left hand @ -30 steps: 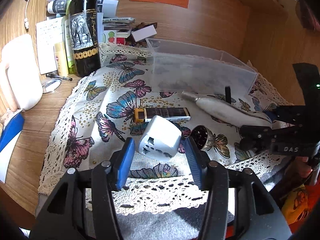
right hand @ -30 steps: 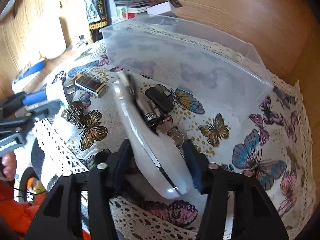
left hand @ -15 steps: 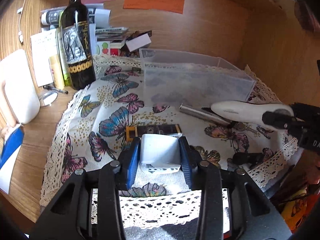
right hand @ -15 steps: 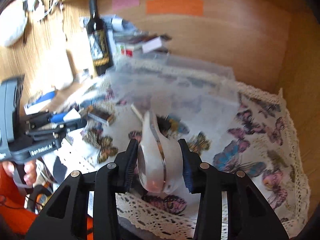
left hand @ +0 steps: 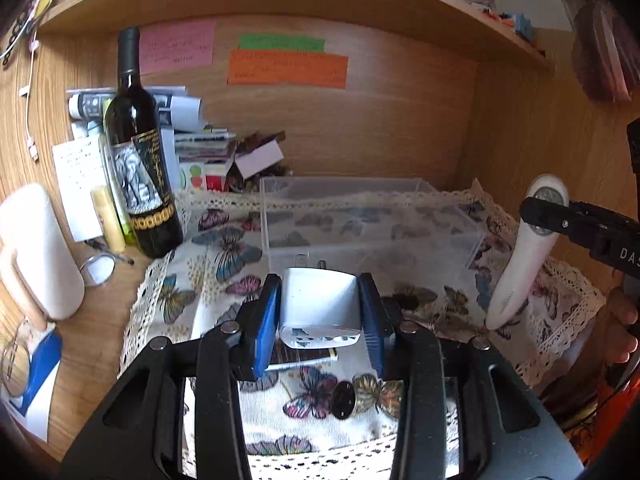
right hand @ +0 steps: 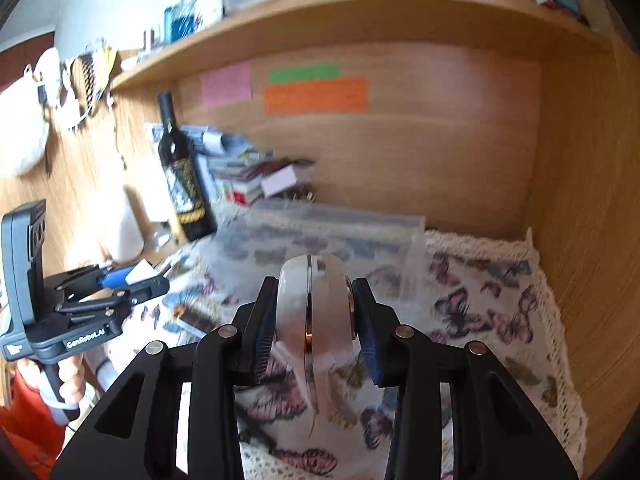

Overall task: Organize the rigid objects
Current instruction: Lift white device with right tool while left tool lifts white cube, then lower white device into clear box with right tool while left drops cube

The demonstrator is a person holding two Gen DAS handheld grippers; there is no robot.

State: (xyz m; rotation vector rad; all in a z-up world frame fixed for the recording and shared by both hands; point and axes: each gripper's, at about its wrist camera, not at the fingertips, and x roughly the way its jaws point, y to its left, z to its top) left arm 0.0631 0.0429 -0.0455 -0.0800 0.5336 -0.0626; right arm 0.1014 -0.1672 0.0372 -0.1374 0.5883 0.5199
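Left wrist view: the left gripper (left hand: 320,312) clamps a white travel adapter (left hand: 318,306) between its blue pads, raised above the butterfly cloth (left hand: 224,252) just in front of the clear plastic box (left hand: 360,216). A wine bottle (left hand: 140,152) stands left of the box. Right of the box, the right gripper (left hand: 560,220) grips a white handheld device (left hand: 520,272).

Right wrist view: the right gripper (right hand: 314,328) is closed on the device (right hand: 312,312), lifted in front of the box (right hand: 320,236); the left gripper (right hand: 120,284) sits left of the box.
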